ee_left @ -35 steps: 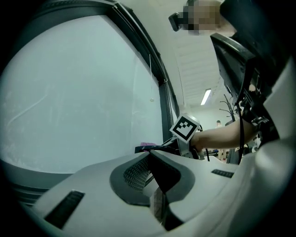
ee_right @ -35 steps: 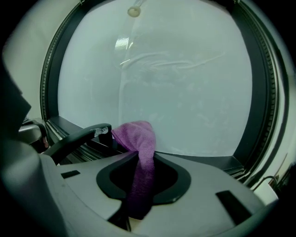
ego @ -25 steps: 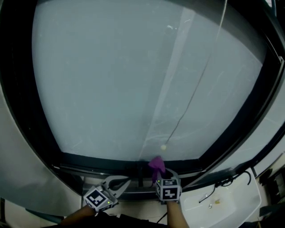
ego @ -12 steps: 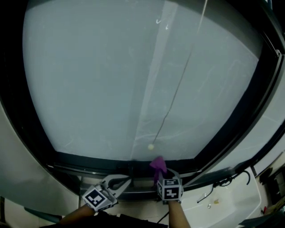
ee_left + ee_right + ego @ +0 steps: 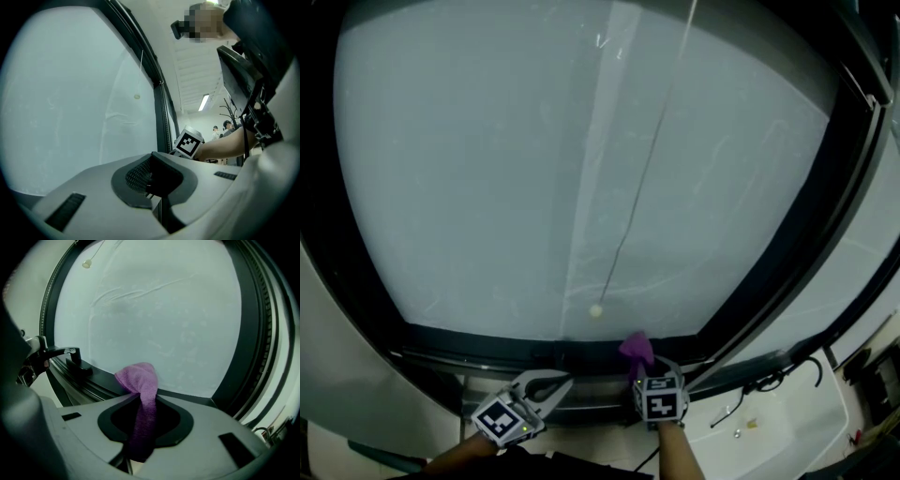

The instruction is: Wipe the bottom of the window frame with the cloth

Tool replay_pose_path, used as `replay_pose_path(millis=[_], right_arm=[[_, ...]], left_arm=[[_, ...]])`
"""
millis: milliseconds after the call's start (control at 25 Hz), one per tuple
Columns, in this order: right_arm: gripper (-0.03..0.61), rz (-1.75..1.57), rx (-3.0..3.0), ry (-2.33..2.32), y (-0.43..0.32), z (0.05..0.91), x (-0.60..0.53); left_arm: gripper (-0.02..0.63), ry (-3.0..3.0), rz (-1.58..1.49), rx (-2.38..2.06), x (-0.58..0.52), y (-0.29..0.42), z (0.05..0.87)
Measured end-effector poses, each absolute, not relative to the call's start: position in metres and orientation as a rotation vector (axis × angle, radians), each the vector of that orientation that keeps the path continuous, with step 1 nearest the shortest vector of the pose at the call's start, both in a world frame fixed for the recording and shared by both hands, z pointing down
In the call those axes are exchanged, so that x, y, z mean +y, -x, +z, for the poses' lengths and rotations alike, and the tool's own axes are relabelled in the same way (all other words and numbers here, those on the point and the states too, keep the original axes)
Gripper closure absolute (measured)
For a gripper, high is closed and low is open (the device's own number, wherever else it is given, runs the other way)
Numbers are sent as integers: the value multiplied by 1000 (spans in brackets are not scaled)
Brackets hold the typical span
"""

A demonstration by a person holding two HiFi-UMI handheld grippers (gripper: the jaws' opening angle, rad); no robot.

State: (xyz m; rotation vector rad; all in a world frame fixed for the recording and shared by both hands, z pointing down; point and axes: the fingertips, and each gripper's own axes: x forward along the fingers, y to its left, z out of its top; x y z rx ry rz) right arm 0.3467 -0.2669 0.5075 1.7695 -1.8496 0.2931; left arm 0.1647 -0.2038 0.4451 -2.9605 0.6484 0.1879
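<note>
The left forearm [image 5: 455, 459] and right forearm [image 5: 677, 456], both bare, reach forward from the bottom edge of the head view. The left grey two-jaw gripper [image 5: 565, 382] angles toward its partner, with its jaws together on nothing. Just beside it, the right grey two-jaw gripper [image 5: 641, 369] points ahead, its jaws clamped on a purple terry cloth [image 5: 139, 380].

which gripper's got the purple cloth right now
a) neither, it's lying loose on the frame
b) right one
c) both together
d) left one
B: the purple cloth is pinched between the jaws of the right gripper, with its bunched end at the bottom of the window frame, while the left gripper has nothing between its jaws.
</note>
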Motion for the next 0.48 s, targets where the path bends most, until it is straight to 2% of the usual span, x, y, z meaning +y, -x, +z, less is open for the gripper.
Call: replay_pose_path(millis=[480], right_arm=[[492,310,-1815,-1816,-373,511,-262]], left_arm=[[609,3026,235,629,-206,-168,442]])
